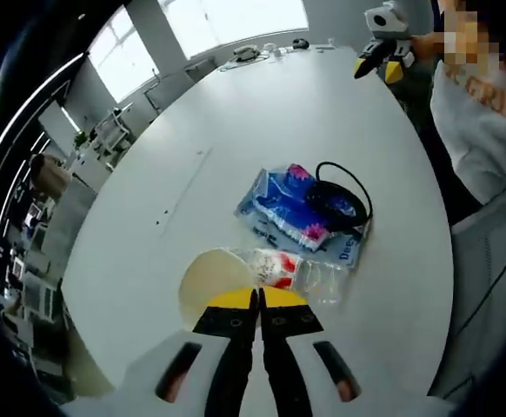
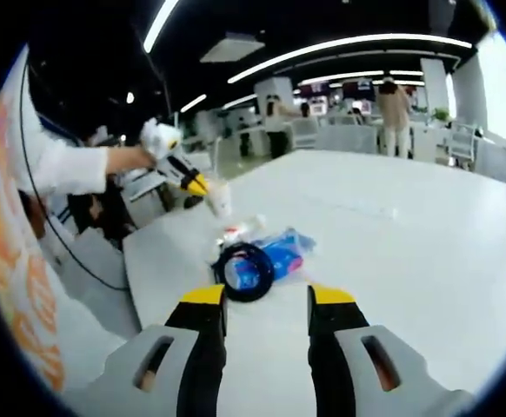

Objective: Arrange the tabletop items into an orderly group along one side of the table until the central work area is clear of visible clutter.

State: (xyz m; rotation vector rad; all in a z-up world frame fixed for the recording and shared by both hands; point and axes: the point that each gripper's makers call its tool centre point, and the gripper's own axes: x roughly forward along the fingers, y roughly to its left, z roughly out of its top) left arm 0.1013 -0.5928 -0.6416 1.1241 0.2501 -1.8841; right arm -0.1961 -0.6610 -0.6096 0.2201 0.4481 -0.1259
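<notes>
While we look along the left gripper (image 1: 259, 300), its jaws are pressed on the rim of a paper cup (image 1: 211, 280). Just ahead lies a plastic bottle (image 1: 301, 270), then a blue packet (image 1: 292, 208) under a coiled black cable (image 1: 338, 201). Across the white table (image 1: 262, 113) we see the right gripper (image 1: 382, 59). In the right gripper view, the right gripper's (image 2: 267, 300) jaws stand wide and empty; cable (image 2: 244, 270) and packet (image 2: 281, 252) lie just ahead, with the left gripper (image 2: 199, 184) at the cup (image 2: 219, 199) beyond.

Your large white oval counter (image 1: 262, 130) carries a blue-and-pink plastic packet (image 1: 283, 208), a coiled black cable (image 1: 338, 201) on top of it, and a clear plastic bottle (image 1: 301, 271) lying just nearer.
</notes>
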